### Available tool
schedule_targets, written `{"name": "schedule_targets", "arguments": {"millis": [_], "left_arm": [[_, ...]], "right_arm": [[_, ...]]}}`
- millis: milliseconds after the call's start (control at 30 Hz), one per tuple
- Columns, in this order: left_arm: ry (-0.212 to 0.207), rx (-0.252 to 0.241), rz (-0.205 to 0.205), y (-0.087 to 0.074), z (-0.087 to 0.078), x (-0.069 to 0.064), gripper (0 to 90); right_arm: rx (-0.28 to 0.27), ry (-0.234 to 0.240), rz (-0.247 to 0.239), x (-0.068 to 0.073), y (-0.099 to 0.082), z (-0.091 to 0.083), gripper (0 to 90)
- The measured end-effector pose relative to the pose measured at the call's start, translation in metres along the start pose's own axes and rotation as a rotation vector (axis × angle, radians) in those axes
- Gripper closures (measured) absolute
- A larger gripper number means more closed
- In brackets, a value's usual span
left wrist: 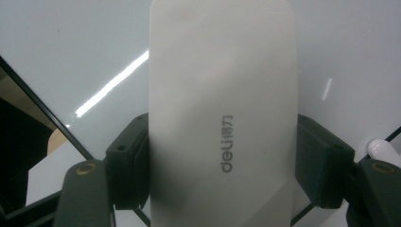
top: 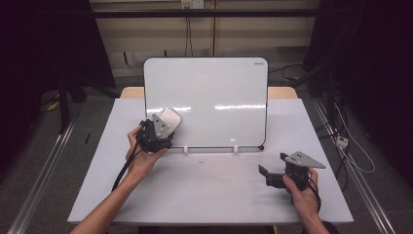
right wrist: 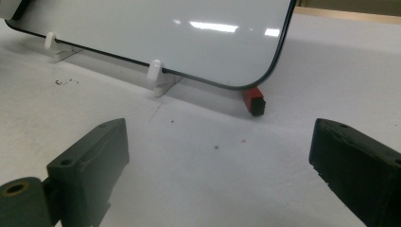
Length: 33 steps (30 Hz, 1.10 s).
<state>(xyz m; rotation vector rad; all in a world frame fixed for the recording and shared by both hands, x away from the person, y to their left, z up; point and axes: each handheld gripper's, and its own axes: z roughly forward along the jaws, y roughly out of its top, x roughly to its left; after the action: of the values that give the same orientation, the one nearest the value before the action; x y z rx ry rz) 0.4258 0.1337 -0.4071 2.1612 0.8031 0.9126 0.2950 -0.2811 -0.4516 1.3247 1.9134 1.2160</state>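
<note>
At the left half of the tabletop (top: 204, 190), we are holding the left gripper (top: 163, 127) up against the lower left corner of the whiteboard (top: 214, 92), its jaws clamping a pale whiteboard eraser (left wrist: 222, 109) by its two long sides. The eraser is lying flat on the board's white face, its printed brand name running lengthwise. The board is standing propped on small white clips (right wrist: 155, 72) near the tabletop's far edge. Near the tabletop's right front corner, we are resting the right gripper (top: 265, 175) low over the surface, its jaws spread wide and gripping nothing, pointing toward the board's lower right corner.
</note>
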Motion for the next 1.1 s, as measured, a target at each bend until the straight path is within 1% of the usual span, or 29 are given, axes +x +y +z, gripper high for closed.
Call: {"name": "schedule_targets", "arguments": {"millis": [33,100,133,167,200,233,300,333,367,400,433,467,533,633,700,767,833,900,1000,1033,1067,1100], "left_arm": [[0.001,-0.003,-0.001,0.000,0.000,0.000,30.1],[-0.012,-0.004,-0.009,0.000,0.000,0.001,29.2],[-0.009,-0.001,-0.009,0.000,0.000,0.001,28.2],[0.001,0.006,0.004,0.001,-0.001,0.000,28.7],[0.001,0.003,0.004,0.000,-0.002,0.000,28.0],[-0.008,0.002,-0.003,0.000,-0.002,0.000,26.9],[-0.010,0.010,-0.022,-0.002,-0.002,0.001,21.3],[-0.016,0.004,-0.037,-0.002,-0.002,0.002,18.2],[-0.029,0.004,-0.046,-0.002,-0.003,0.004,16.9],[-0.030,-0.001,-0.048,-0.002,-0.004,0.005,15.9],[-0.033,-0.019,-0.062,-0.002,-0.006,0.007,13.6],[-0.044,-0.026,-0.071,-0.002,-0.007,0.008,10.7],[-0.063,-0.047,-0.085,-0.001,-0.011,0.010,8.6],[-0.087,-0.054,-0.108,0.000,-0.016,0.012,4.8],[-0.108,-0.068,-0.120,0.000,-0.020,0.013,5.2],[-0.112,-0.070,-0.123,0.001,-0.023,0.013,4.3],[-0.134,-0.073,-0.146,0.001,-0.026,0.013,4.2],[-0.160,-0.080,-0.180,0.000,-0.029,0.015,4.3],[-0.166,-0.084,-0.194,0.000,-0.032,0.018,4.4],[-0.183,-0.088,-0.211,-0.001,-0.034,0.019,4.5],[-0.191,-0.084,-0.223,-0.002,-0.036,0.019,4.5],[-0.206,-0.074,-0.225,-0.002,-0.037,0.019,4.7]], "right_arm": [[0.000,0.000,0.002,0.000,0.000,0.000,5.7],[0.001,-0.001,0.001,0.000,0.000,0.000,5.7],[-0.001,-0.003,0.000,0.000,0.000,-0.001,5.7],[-0.001,-0.003,-0.001,-0.001,0.000,-0.001,5.7],[0.000,-0.003,-0.001,-0.001,0.000,0.000,5.7],[0.001,-0.003,0.002,-0.001,0.000,0.000,5.7],[0.001,-0.001,0.000,-0.001,0.000,0.000,5.7],[0.001,-0.001,-0.001,-0.001,0.000,0.000,5.7],[0.000,-0.001,-0.001,-0.001,0.000,0.000,5.7],[-0.001,-0.001,0.001,-0.001,0.000,0.000,5.7],[-0.001,-0.001,0.000,-0.001,0.000,0.000,5.7],[0.002,-0.003,0.003,-0.001,0.000,0.000,5.7],[-0.001,-0.007,0.002,-0.001,0.000,0.000,5.6],[0.001,-0.010,0.003,0.000,0.000,0.000,5.6],[-0.002,-0.010,0.000,0.001,0.001,0.000,5.5],[-0.001,-0.011,0.002,0.002,0.001,0.000,5.5],[0.000,-0.011,0.001,0.002,0.002,0.001,5.5],[-0.001,-0.011,0.007,0.003,0.003,0.002,5.5],[0.002,-0.011,0.003,0.002,0.003,0.003,5.5],[0.001,-0.011,0.004,0.002,0.003,0.003,5.5],[0.001,-0.011,0.003,0.002,0.003,0.003,5.5],[0.001,-0.010,0.003,0.002,0.003,0.003,5.5]]}}
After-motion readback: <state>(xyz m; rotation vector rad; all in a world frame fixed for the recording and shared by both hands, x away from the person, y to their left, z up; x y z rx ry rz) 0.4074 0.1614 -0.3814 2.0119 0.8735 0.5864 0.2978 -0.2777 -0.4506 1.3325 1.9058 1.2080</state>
